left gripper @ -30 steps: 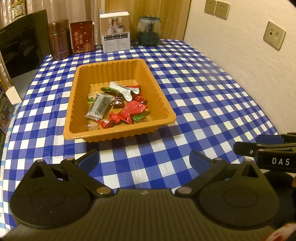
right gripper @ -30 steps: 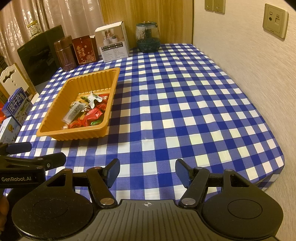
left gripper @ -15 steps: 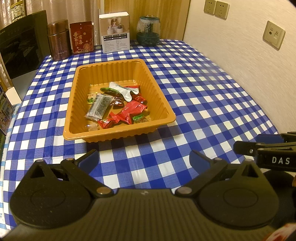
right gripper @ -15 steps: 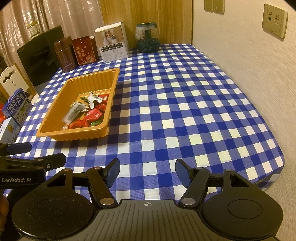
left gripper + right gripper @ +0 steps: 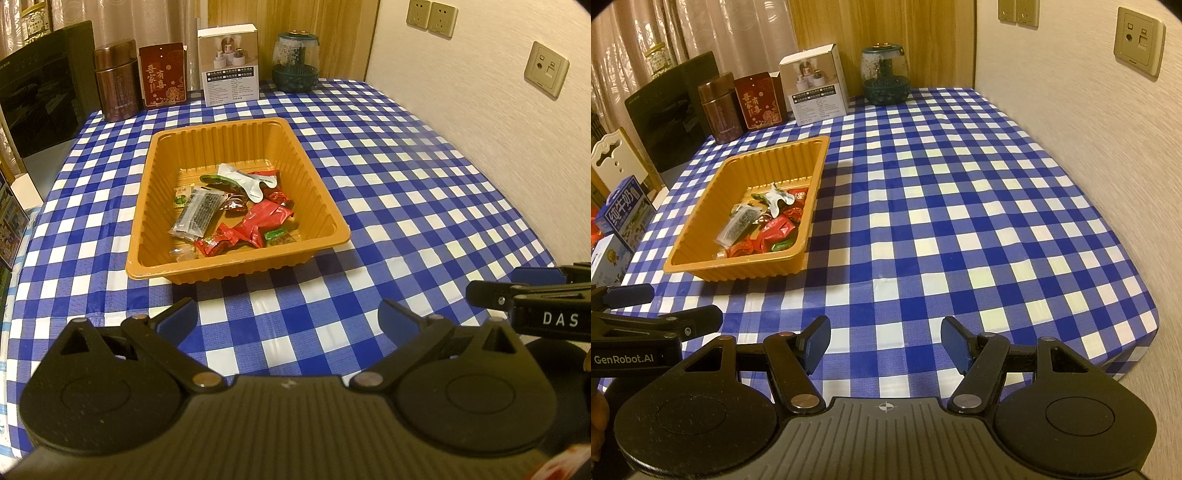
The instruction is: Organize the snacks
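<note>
An orange plastic tray (image 5: 332, 214) sits on the blue-checked tablecloth and also shows in the right wrist view (image 5: 701, 206). It holds several wrapped snacks: red packets (image 5: 264, 219), a clear dark-filled packet (image 5: 197, 216) and a white packet (image 5: 245, 181). My left gripper (image 5: 288, 317) is open and empty, near the table's front edge, short of the tray. My right gripper (image 5: 884, 341) is open and empty, to the right of the tray over bare cloth.
Along the back stand a brown tin (image 5: 116, 81), a red box (image 5: 162, 74), a white box (image 5: 229, 62) and a glass jar (image 5: 295, 62). A black panel (image 5: 40, 92) and milk cartons (image 5: 624, 210) are at the left. The wall runs along the right.
</note>
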Demonstrator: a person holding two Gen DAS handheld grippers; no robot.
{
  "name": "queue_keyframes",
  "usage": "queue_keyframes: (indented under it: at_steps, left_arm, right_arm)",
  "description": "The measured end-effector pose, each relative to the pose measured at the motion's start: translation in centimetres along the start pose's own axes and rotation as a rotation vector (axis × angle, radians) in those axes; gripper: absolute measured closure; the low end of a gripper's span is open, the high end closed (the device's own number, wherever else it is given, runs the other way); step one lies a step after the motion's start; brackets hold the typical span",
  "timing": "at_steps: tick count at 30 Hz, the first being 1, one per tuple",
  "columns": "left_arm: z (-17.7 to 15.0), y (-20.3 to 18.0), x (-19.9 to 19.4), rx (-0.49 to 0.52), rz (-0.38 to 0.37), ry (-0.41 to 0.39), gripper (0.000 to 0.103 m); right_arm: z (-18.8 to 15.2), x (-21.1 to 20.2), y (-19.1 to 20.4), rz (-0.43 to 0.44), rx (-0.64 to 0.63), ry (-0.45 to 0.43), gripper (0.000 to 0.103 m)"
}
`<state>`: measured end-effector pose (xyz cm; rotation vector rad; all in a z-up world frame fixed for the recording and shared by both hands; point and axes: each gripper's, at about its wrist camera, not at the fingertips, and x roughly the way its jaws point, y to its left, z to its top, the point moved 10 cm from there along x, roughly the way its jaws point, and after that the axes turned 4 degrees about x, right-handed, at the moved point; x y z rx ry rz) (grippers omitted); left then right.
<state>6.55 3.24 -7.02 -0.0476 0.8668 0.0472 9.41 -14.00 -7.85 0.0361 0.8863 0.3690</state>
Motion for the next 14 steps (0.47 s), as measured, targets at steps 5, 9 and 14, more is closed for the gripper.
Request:
queue_keyframes:
  at_steps: [5, 9, 14]
  left_arm:
    - [0.04, -0.01, 0.00, 0.002, -0.003, 0.002, 0.000]
    - [0.02, -0.06, -0.03, 0.004, -0.009, 0.000, 0.000]
    - [0.05, 0.07, -0.08, 0.010, -0.014, -0.007, 0.000]
  right_arm:
    - [0.00, 0.00, 0.00, 0.000, 0.000, 0.000, 0.037]
    - [0.01, 0.01, 0.00, 0.000, 0.000, 0.000, 0.037]
    - [0.02, 0.02, -0.01, 0.001, 0.000, 0.000, 0.037]
